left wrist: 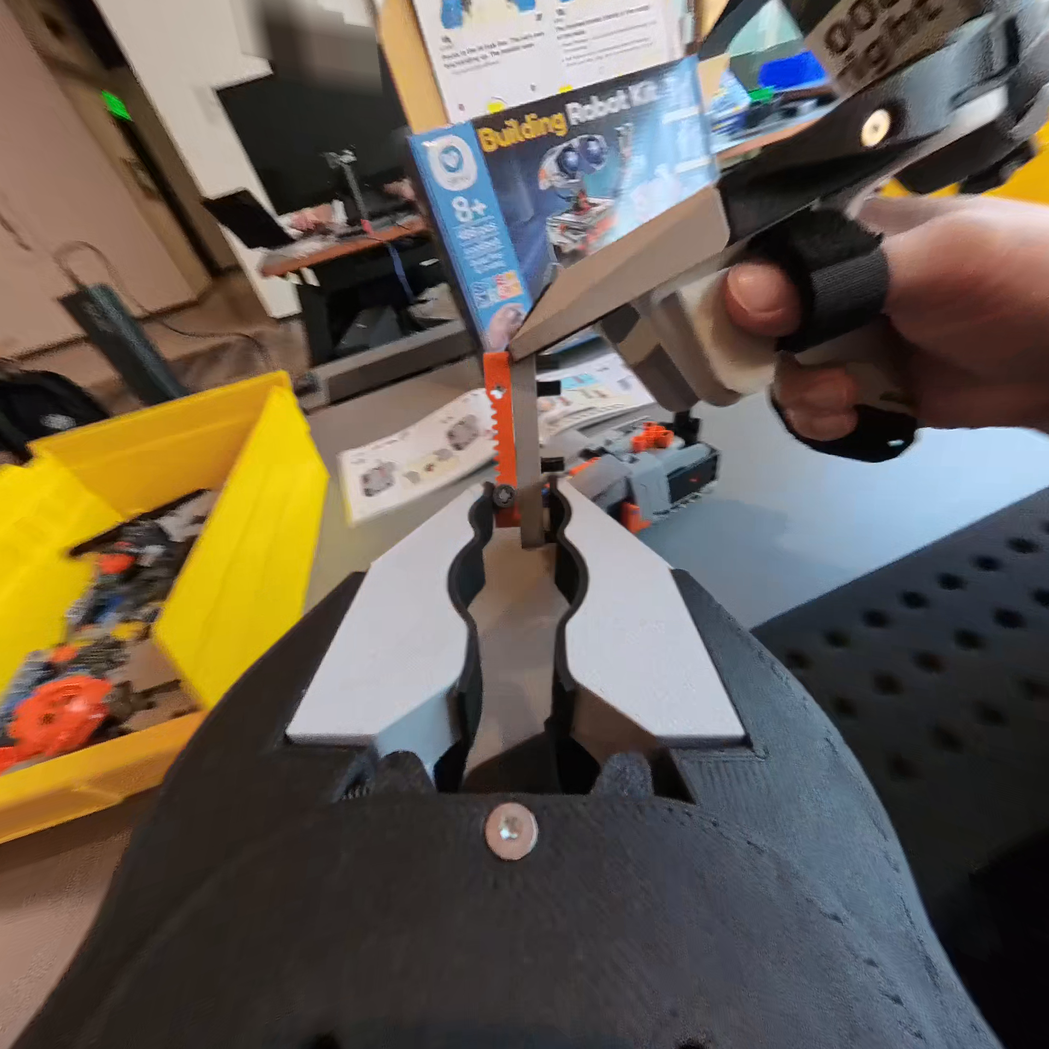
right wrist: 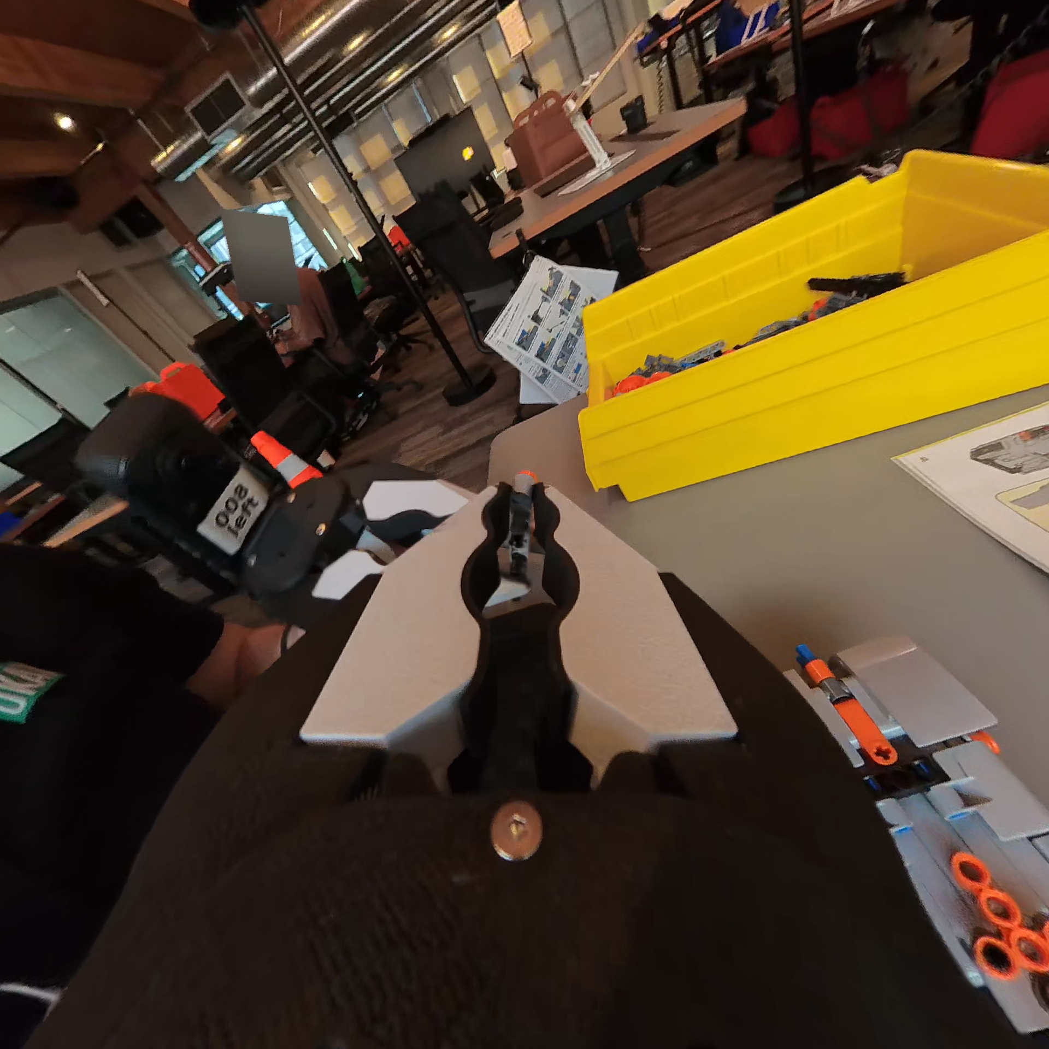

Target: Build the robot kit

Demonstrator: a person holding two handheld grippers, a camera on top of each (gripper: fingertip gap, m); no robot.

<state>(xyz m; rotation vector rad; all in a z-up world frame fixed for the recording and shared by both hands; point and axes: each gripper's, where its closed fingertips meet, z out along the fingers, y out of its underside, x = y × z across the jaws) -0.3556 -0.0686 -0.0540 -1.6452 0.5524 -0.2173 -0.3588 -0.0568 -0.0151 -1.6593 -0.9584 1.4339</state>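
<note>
Left wrist view alone shows the orange rack [left wrist: 502,437] between both jaws.

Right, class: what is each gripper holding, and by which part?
The left gripper clamps the lower end of an upright orange toothed rack with grey beam. The right gripper pinches what looks like its upper end.

Open workshop room. Wood-plank floor [right wrist: 448,420] at 12 o'clock; long desks [right wrist: 613,187] at 1 o'clock; black chairs [right wrist: 454,255]; gridded windows [right wrist: 397,153] at 11 o'clock; ceiling ducts [right wrist: 318,57], spot lamps [right wrist: 65,121] lit.
</note>
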